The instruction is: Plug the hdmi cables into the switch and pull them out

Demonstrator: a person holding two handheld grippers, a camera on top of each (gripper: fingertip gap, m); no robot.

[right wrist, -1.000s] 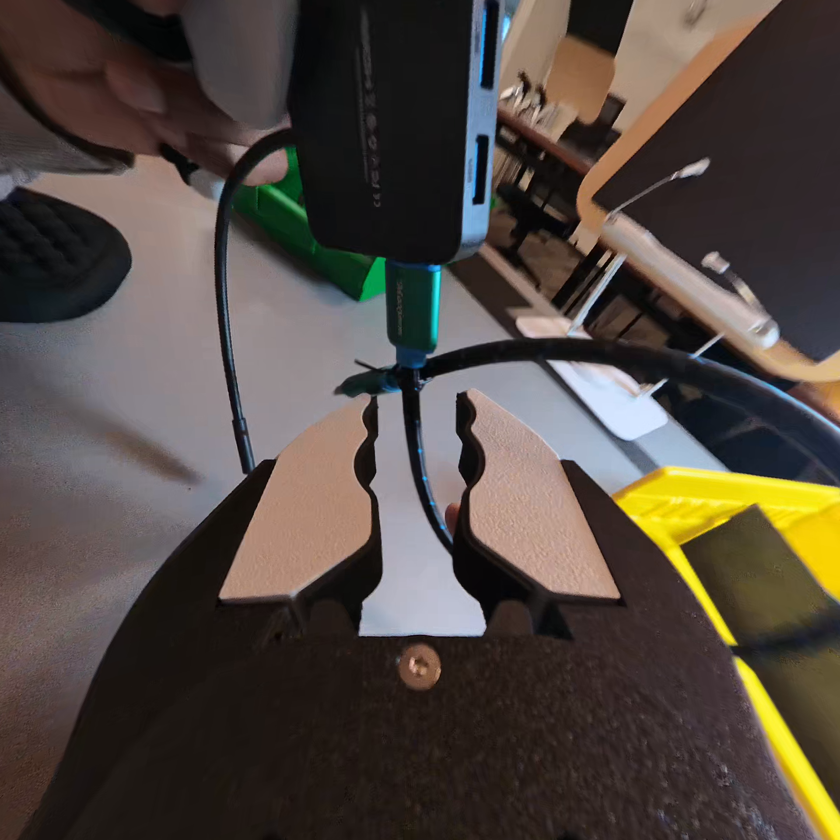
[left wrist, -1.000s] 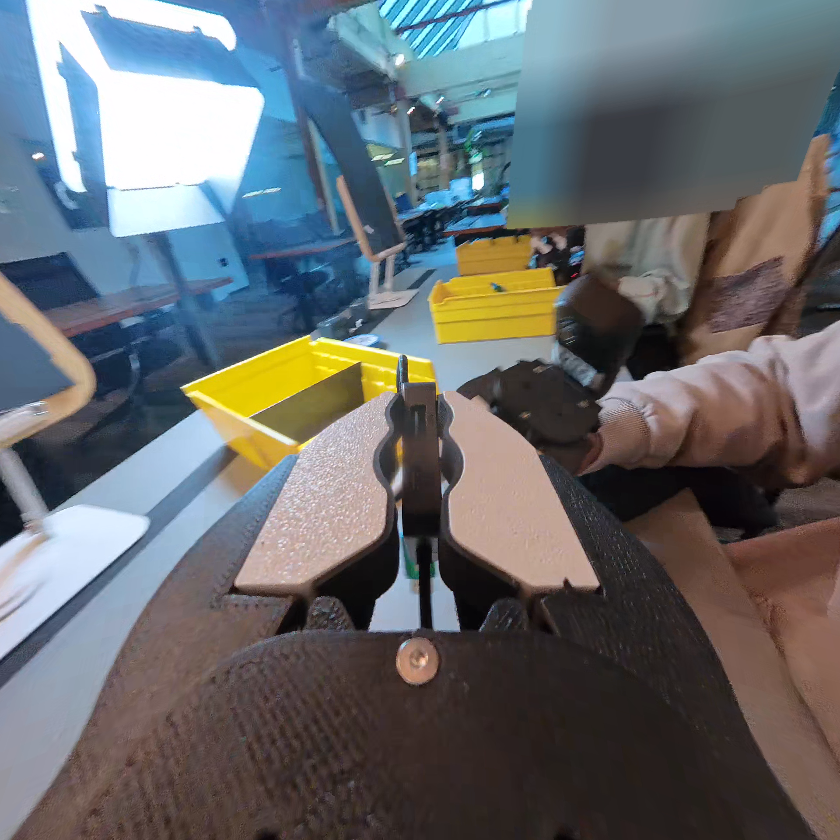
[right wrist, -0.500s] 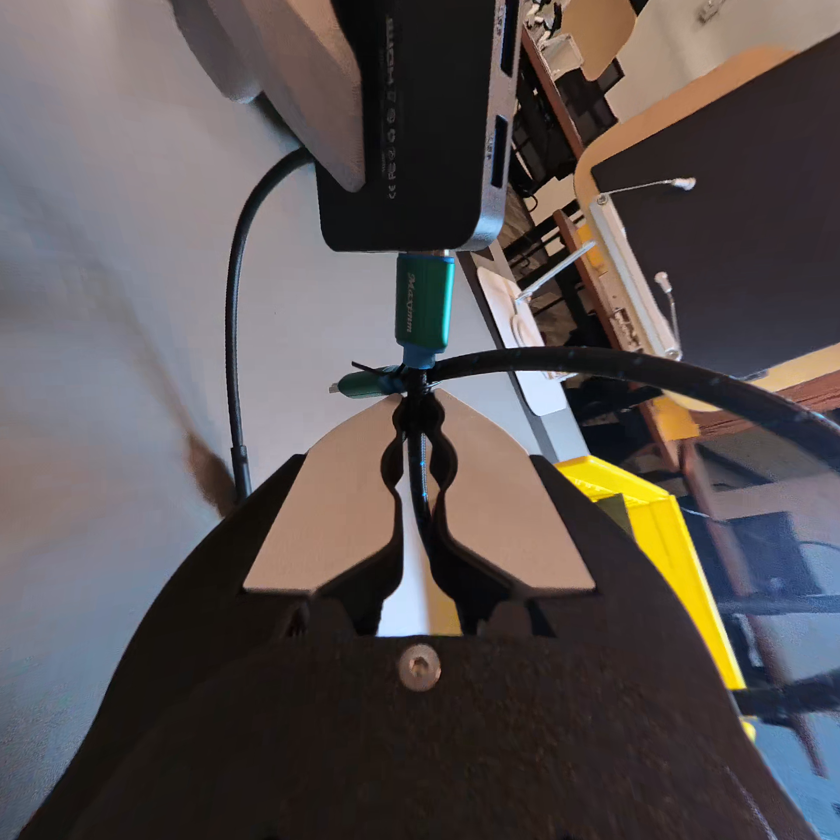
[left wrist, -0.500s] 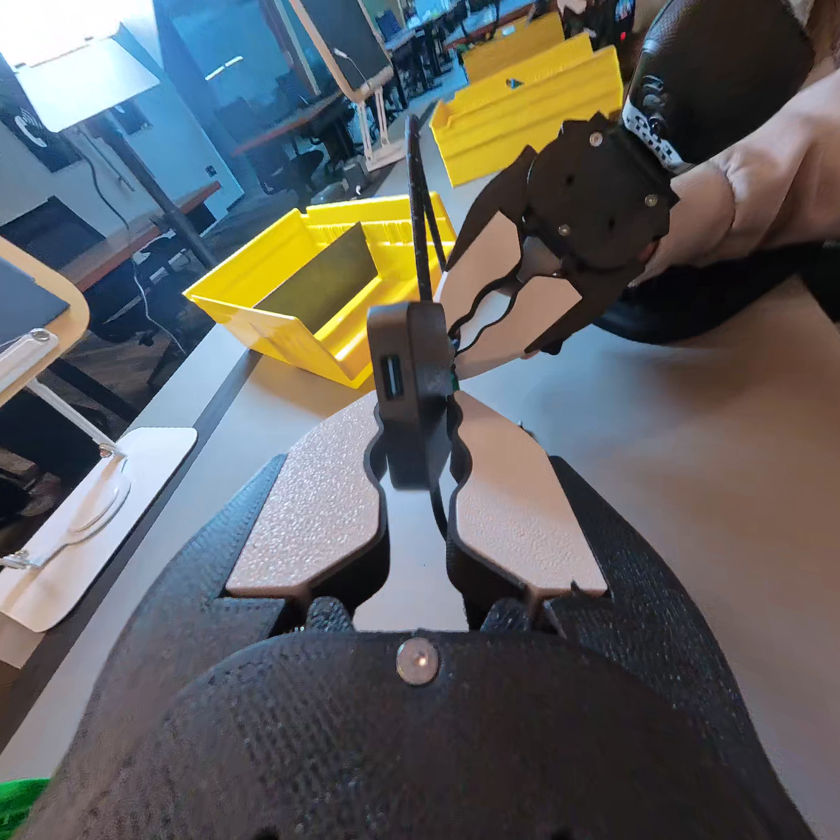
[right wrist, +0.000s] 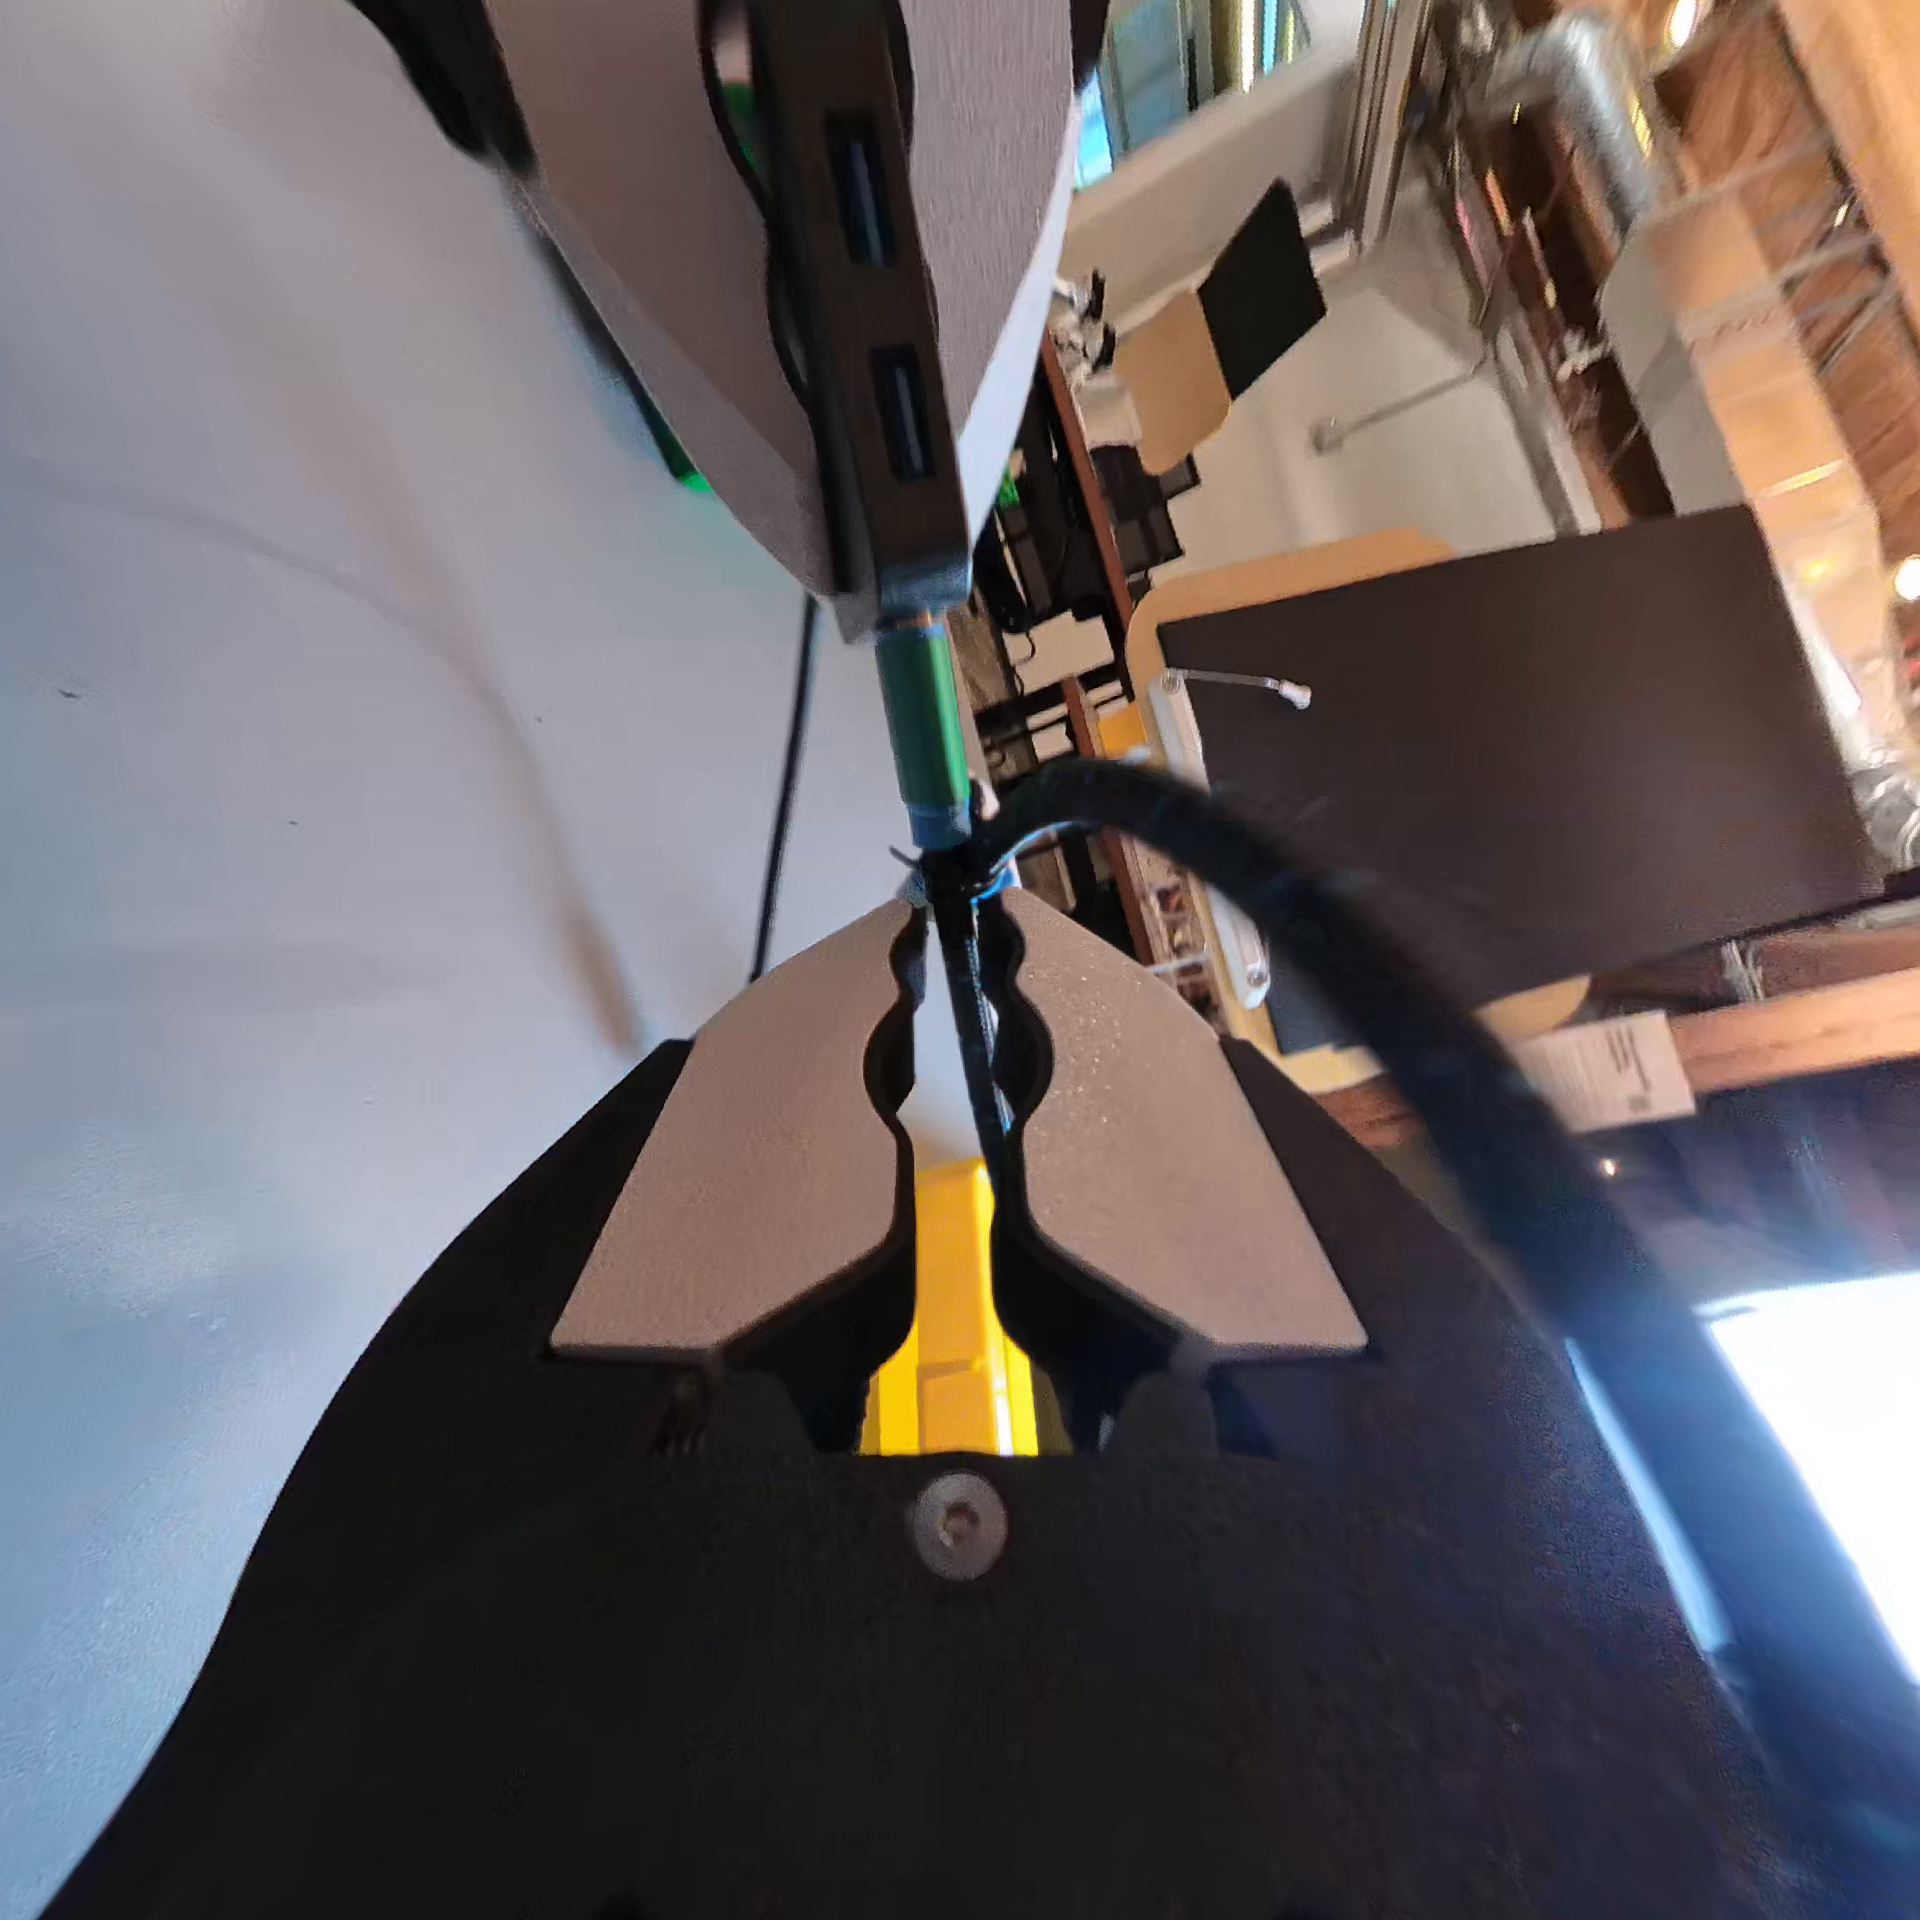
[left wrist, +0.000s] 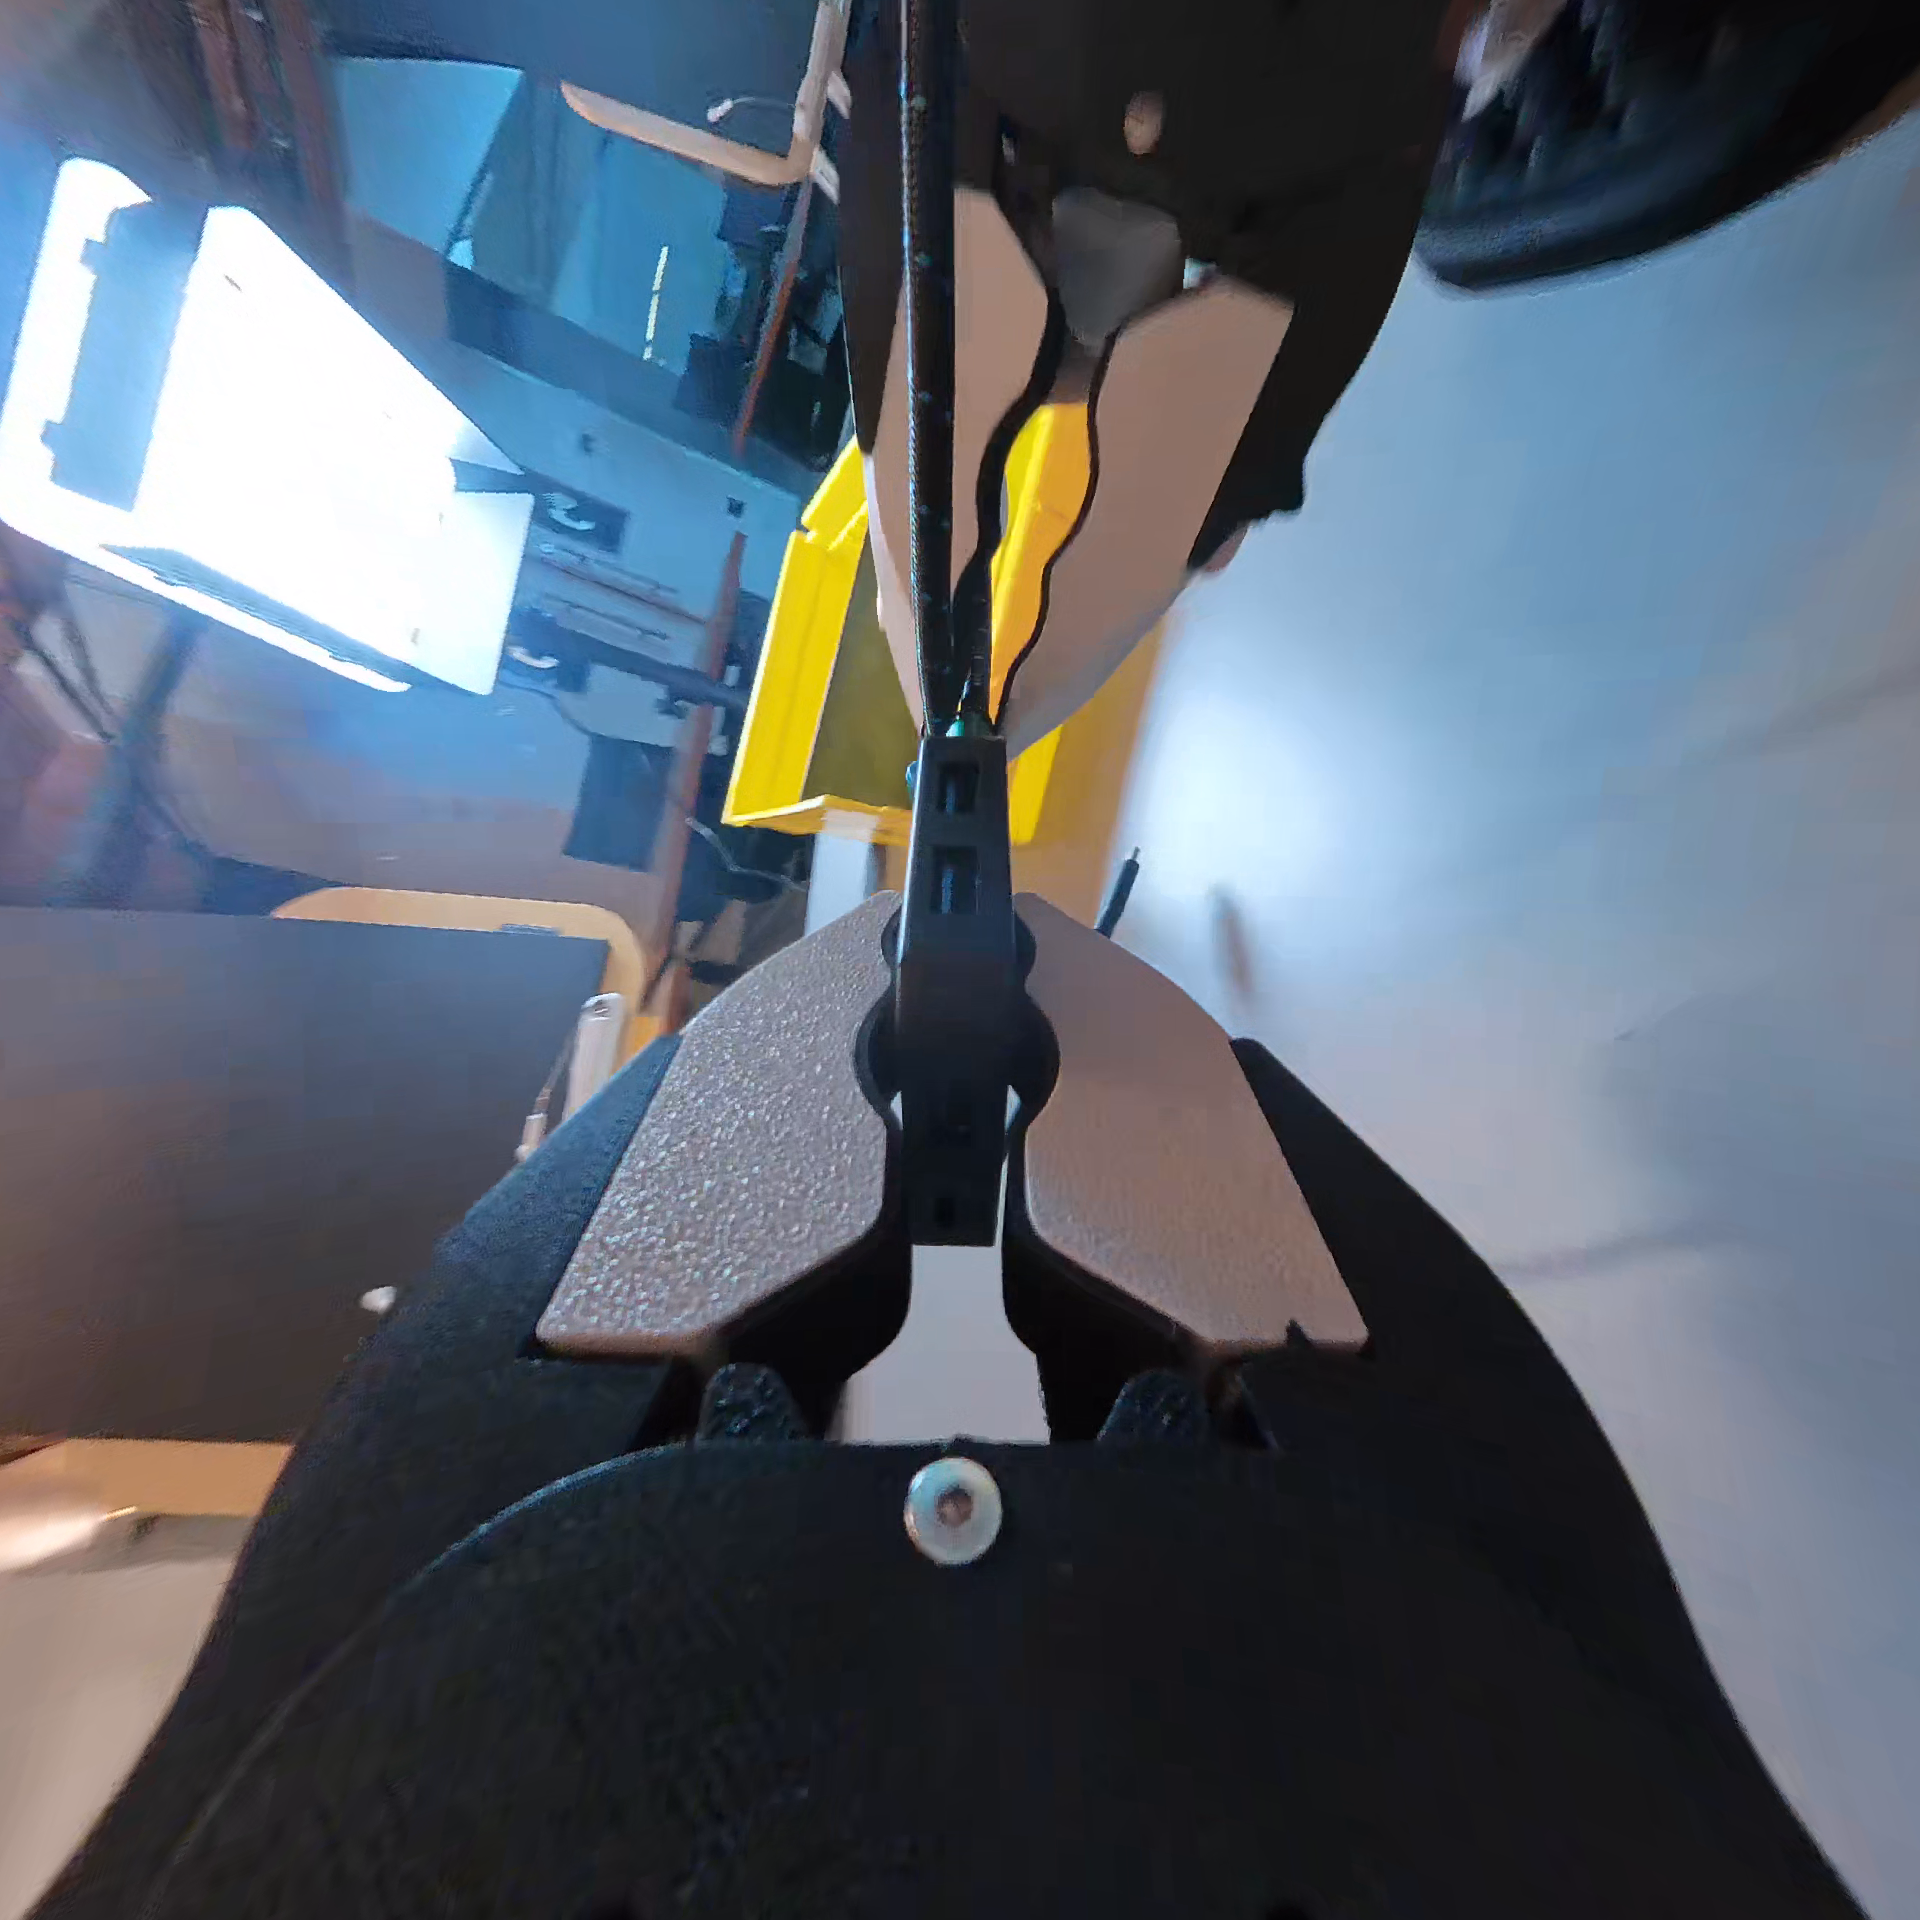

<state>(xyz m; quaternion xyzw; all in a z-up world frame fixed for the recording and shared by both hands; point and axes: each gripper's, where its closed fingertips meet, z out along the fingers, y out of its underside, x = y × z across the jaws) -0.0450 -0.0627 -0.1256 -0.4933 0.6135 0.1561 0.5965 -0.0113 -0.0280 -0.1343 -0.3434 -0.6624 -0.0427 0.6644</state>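
Observation:
My left gripper (left wrist: pixel 956 925) is shut on the black switch (left wrist: pixel 956 987), which stands edge-on between its pads with two side ports showing. In the right wrist view the same switch (right wrist: pixel 883 312) sits between the left gripper's pads (right wrist: pixel 675 312), with the green HDMI plug (right wrist: pixel 920 727) seated in its end. My right gripper (right wrist: pixel 961 914) is shut on the thin black HDMI cable (right wrist: pixel 971 997) just behind that plug. It also shows in the left wrist view (left wrist: pixel 982 707), right above the switch.
A thick black braided cable (right wrist: pixel 1351 935) arcs off to the right. The switch's own thin lead (right wrist: pixel 784 790) hangs over the grey table (right wrist: pixel 260 727). A yellow bin (left wrist: pixel 790 665) stands at the table's edge. Desks and dark panels (right wrist: pixel 1507 727) lie beyond.
My right jaws have closed on the cable behind the green plug. The switch sits deeper between my left pads than half a second ago. Both grippers have rolled sideways together.

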